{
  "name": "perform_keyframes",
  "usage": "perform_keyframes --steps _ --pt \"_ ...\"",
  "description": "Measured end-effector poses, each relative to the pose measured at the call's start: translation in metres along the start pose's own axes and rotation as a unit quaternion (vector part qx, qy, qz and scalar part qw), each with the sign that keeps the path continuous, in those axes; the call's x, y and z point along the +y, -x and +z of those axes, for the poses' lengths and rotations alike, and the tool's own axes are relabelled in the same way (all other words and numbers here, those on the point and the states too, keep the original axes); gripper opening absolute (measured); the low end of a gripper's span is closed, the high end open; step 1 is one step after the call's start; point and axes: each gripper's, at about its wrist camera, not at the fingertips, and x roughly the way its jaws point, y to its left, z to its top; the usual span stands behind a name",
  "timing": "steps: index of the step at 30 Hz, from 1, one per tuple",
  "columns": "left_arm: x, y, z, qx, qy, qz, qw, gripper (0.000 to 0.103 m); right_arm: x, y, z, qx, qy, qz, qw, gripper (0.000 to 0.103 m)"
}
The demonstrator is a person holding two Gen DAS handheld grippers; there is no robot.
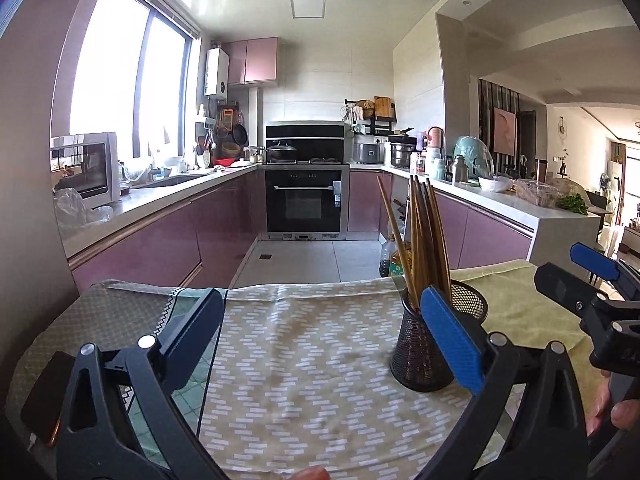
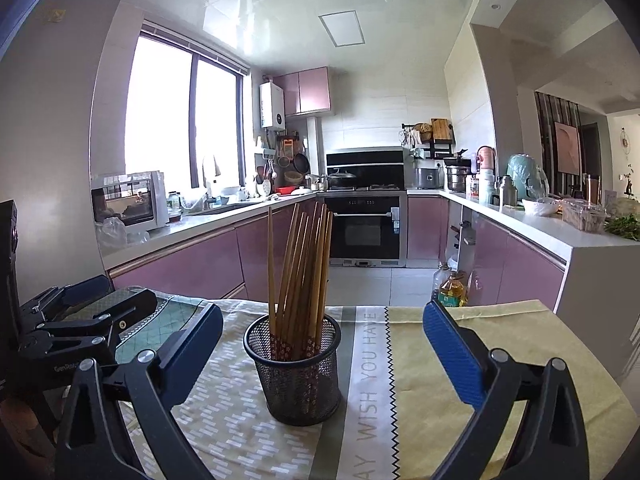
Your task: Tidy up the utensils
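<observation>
On the cloth-covered worktop [image 2: 460,344] stands one black mesh cup [image 2: 294,376], at 12 o'clock from the right tool [image 2: 320,344] and 2 o'clock from the left tool [image 1: 320,320]. Roughly ten wooden chopsticks [image 2: 304,264] stand in it; they overlap, so an exact count escapes me, and their lower ends blur behind the mesh. Both tools gape wide, gripping nothing.
</observation>
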Motion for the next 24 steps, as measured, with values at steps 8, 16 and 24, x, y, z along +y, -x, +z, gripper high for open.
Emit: perform_keyframes --steps 8,16,24 --pt "0.002 0.012 0.003 -0.019 0.004 0.008 0.9998 0.097 0.007 0.007 -0.001 -0.013 0.009 -0.005 1.000 0.097" --pt "0.004 0.020 0.001 -0.027 0.004 0.010 0.9996 0.097 0.011 0.013 0.000 -0.022 0.013 -0.007 1.000 0.097" --pt "0.005 0.024 -0.001 -0.034 0.008 0.014 0.9993 0.097 0.012 0.018 0.001 -0.028 0.013 -0.010 0.999 0.097"
